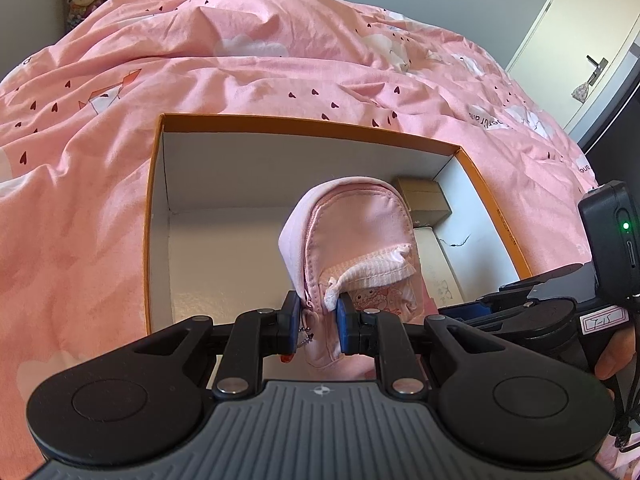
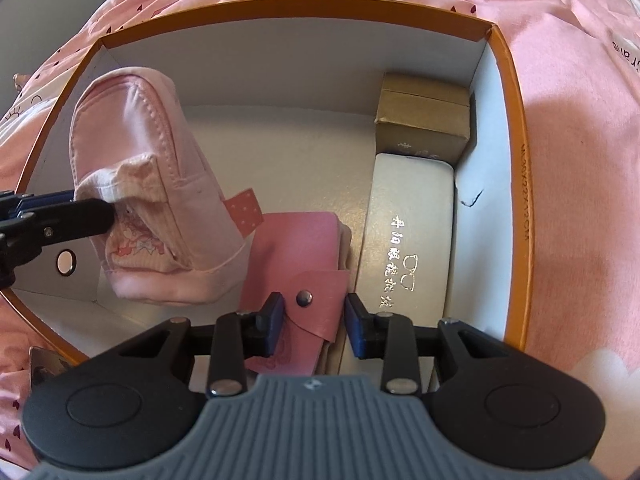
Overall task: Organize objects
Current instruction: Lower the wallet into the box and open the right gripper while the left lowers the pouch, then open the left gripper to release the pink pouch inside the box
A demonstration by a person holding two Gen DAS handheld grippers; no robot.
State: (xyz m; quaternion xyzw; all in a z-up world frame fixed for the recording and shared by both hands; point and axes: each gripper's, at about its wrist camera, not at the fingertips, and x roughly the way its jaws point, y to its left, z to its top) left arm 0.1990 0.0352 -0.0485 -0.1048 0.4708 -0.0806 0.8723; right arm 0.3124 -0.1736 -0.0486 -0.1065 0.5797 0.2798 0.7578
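Pouch (image 1: 348, 240), pink fabric, hangs over the box (image 1: 158, 200), left of its middle, clamped at the zipper edge by my left gripper (image 1: 318, 320), jaws nearly together on the cloth. Soft, light, floppy; I judge it will sag and swing, so hold at the stitched seam, not the loose flap. My right gripper (image 2: 314, 322) stands over the pink wallet (image 2: 304, 256) lying on the box floor near the front edge, fingers apart, not pressing it. Wallet looks smooth, flat, likely slippery; best pinched across its thin edges. White case (image 2: 408, 232) and brown carton (image 2: 424, 124) sit along the right wall.
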